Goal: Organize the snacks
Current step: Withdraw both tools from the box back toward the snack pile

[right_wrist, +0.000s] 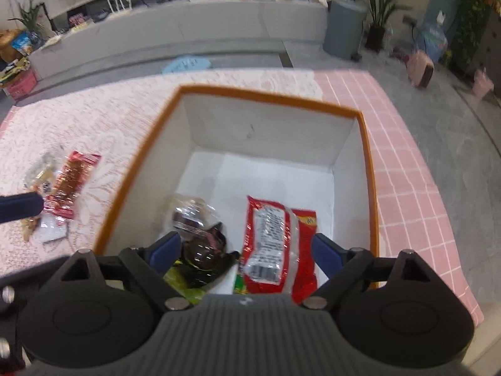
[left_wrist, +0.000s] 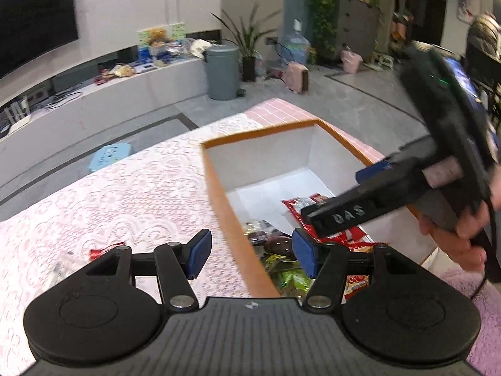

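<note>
Snacks (right_wrist: 271, 244) lie in box (right_wrist: 369, 163), right jaws opening above

L gripper (left_wrist: 249, 255) open, empty; R gripper (right_wrist: 242, 249) open, empty.

We look down past the right gripper (right_wrist: 242, 250), its jaws spread wide and empty, into an orange-rimmed white box (right_wrist: 368, 163). Inside lie a red snack packet (right_wrist: 275, 244), a clear-wrapped dark snack (right_wrist: 197, 219) and a green packet (right_wrist: 181, 285). Left of the box, on the lace tablecloth (right_wrist: 131, 116), rests a red wrapper (right_wrist: 72, 185) among smaller packets.
</note>
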{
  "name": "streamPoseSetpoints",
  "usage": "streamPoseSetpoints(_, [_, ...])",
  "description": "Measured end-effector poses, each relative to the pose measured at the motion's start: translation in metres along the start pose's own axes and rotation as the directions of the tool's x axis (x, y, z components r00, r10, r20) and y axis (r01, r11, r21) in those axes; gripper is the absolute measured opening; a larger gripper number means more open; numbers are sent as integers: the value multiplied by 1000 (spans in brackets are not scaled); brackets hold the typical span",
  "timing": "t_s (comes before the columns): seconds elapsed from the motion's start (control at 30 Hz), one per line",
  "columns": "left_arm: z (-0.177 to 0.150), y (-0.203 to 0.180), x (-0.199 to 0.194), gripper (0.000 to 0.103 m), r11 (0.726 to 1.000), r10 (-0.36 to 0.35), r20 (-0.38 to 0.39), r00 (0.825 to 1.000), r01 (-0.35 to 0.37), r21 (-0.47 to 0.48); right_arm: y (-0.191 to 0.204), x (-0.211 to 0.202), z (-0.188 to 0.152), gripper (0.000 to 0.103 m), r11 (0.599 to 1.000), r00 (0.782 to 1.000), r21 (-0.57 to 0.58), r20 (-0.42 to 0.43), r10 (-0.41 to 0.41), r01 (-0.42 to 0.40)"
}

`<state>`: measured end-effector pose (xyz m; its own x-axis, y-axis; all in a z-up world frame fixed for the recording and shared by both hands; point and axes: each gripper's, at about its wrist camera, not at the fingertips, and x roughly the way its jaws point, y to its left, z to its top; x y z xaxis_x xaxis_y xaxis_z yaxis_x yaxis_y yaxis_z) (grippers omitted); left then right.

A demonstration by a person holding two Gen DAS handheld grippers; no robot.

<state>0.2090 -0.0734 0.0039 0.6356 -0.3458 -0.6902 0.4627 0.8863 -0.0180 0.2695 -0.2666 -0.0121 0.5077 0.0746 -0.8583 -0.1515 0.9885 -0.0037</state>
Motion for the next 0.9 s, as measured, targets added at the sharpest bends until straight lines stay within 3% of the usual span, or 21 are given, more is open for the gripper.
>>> streamPoseSetpoints(0.2, [-15,23,-24,70,990,102,46,994,-97,-101,33,-41,-15,91,998,983,-36,177,47,-41])
streamPoseSetpoints(0.4, [-30,62,-42,69,961,191,56,980,-175,-214,80,-63,-33,90,993,937,-98,335,100,-71])
streamPoseSetpoints(0.77, [-74,132,-50,69,886,278,-18,960,-264,-382,148,-41,-42,90,982,909,-132,377,177,-137])
streamPoseSetpoints(0.9, [-90,147,-43,69,868,281,-53,958,-277,-413,171,-24,-47,89,978,912,-152,362,191,-144])
